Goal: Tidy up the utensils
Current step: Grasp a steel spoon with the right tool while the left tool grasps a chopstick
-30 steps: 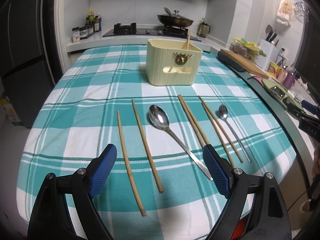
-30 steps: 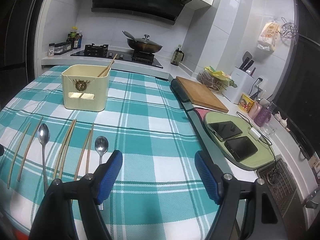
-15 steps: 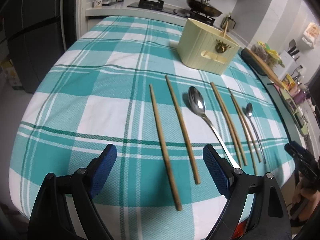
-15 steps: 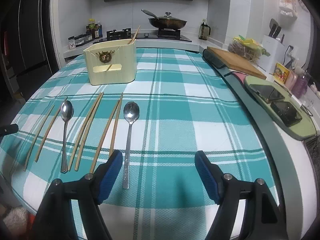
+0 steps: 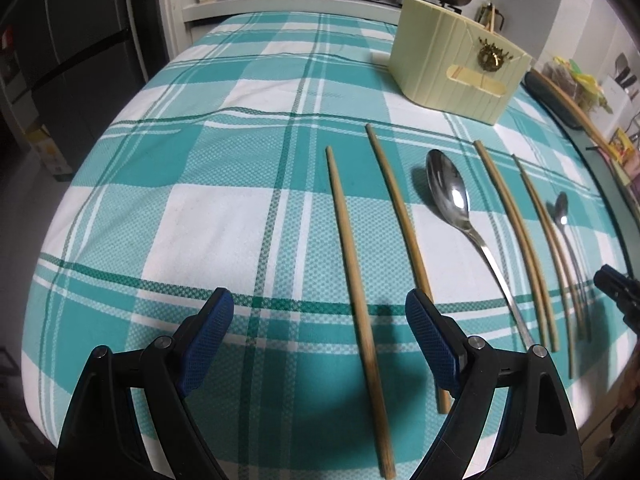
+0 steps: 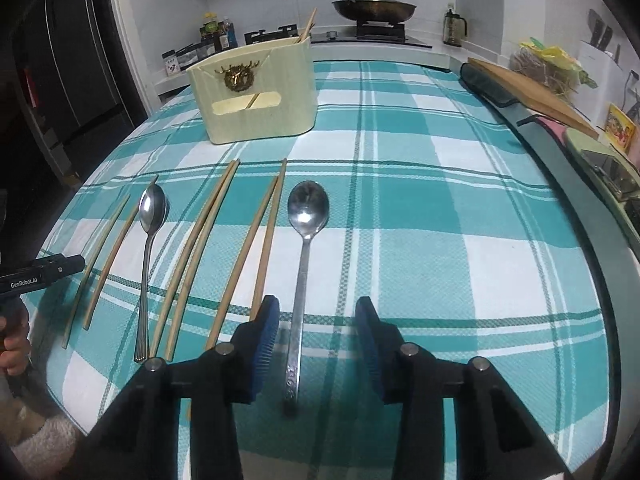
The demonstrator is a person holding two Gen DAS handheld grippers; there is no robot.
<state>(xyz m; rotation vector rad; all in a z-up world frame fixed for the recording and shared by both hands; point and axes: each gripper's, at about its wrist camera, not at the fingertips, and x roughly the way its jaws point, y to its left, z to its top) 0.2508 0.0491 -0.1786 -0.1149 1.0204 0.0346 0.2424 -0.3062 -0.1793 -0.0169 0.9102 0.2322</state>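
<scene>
Six slim wooden chopsticks and two polished steel spoons lie side by side on the desk, over a woven teal-and-white plaid cloth (image 5: 224, 216). Each one's long axis runs from the near edge toward the far edge, spoon bowls at the far end. A cream ribbed utensil holder (image 6: 256, 92) with rounded corners and a brass emblem stands farther back, toward the desk's far edge, with one chopstick leaning inside it.

The left gripper (image 5: 320, 340) has blue textured pads, and its jaws are wide apart. Between them lies the leftmost chopstick (image 5: 356, 292), near the desk's near left corner; the next chopstick (image 5: 404, 232) runs past the inner side of the right pad. The large spoon (image 5: 464, 220) lies just beyond it.

The right gripper (image 6: 316, 340) has its jaws partly apart, straddling the flat handle of the small spoon (image 6: 304, 248), pads on either side and seemingly not yet touching the metal. A pair of chopsticks (image 6: 256, 248) lies just left of that spoon.

Compared with half a second ago, the left gripper has come lower and closer to the cloth, centring on the leftmost chopstick, while the right gripper has narrowed its jaws markedly and shifted left over the small spoon's handle.
</scene>
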